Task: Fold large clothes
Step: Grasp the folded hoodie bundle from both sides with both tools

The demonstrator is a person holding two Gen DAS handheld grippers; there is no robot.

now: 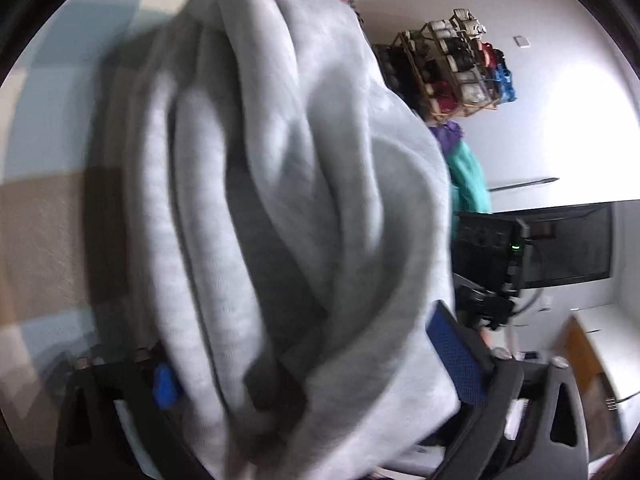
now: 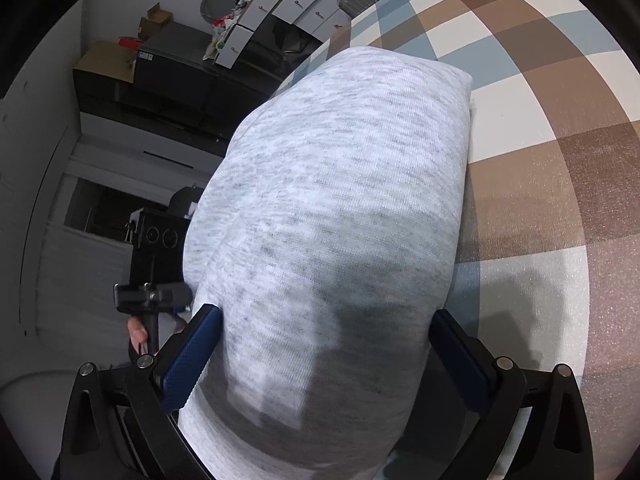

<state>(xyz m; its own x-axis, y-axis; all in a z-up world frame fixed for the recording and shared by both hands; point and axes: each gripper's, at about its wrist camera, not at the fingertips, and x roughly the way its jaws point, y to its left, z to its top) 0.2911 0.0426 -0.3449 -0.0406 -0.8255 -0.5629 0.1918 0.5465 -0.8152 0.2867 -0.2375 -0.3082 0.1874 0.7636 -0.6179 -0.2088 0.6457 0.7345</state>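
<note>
A thick folded bundle of light grey knit garment (image 1: 280, 200) fills the left wrist view. My left gripper (image 1: 312, 360) is closed on its stacked folded edges, with blue fingertips (image 1: 456, 356) pressed against its sides. In the right wrist view the same grey garment (image 2: 340, 208) bulges between my right gripper's (image 2: 324, 352) blue pads (image 2: 188, 356), which squeeze it from both sides. The bundle is held above the checkered surface (image 2: 540, 140), tilted.
A brown, blue and white checkered cover (image 1: 52, 220) lies beneath. A shoe rack (image 1: 448, 68) and a teal garment (image 1: 468, 176) are by the white wall. Dark cabinets and white boxes (image 2: 280, 8) stand beyond the edge. The other gripper's handle (image 2: 152, 296) shows at left.
</note>
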